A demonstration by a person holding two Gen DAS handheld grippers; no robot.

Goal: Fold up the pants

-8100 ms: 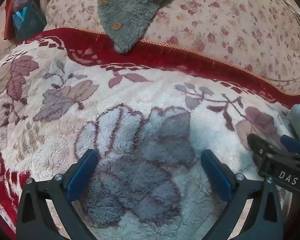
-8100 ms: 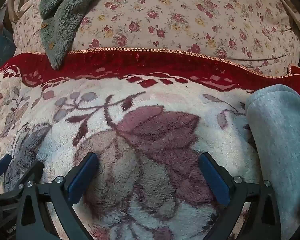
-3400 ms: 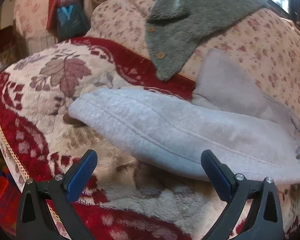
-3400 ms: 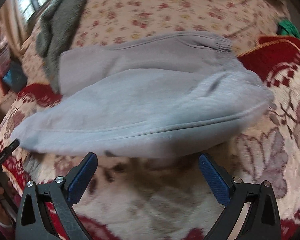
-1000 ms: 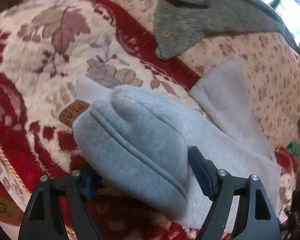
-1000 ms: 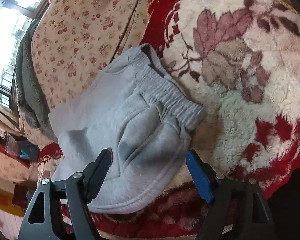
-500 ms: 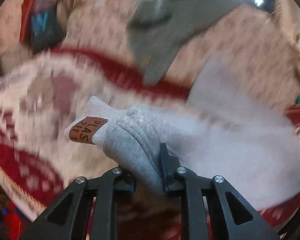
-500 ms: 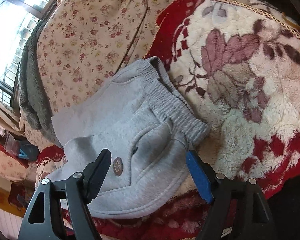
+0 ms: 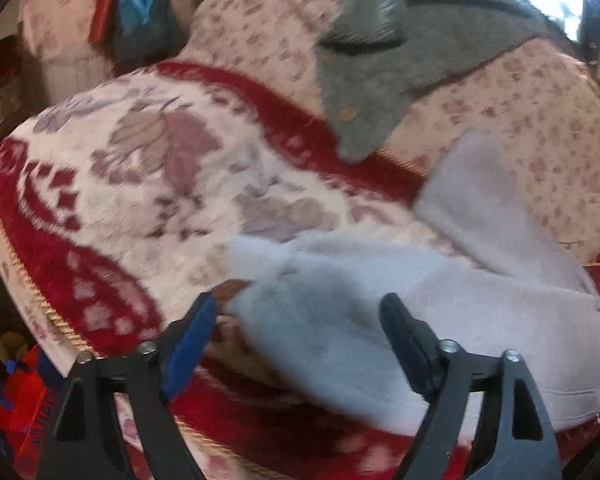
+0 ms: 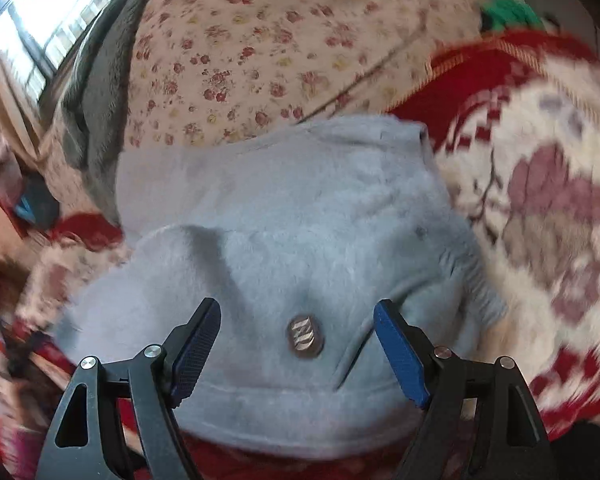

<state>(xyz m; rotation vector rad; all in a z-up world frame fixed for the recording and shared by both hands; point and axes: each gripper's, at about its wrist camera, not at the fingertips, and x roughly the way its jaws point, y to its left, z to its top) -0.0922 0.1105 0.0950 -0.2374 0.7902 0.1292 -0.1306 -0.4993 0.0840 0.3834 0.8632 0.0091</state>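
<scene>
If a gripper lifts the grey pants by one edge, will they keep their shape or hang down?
The grey pants will probably sag: they already bend in soft rounded folds over the blanket. The fleecy cloth looks thick, so likely bulky yet light. Its fuzzy surface suggests it should not slip easily. Both sets of jaws stand open now.

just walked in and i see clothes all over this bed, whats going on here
A person with a hand-held gripper in each hand is folding a pair of light grey pants on a red and cream floral blanket. The pants lie bunched and partly folded, their far part resting against a floral quilt. Both the left hand-held gripper and the right hand-held gripper are open right over the fabric, gripping nothing. A grey fleece garment lies on the quilt, untouched.
</scene>
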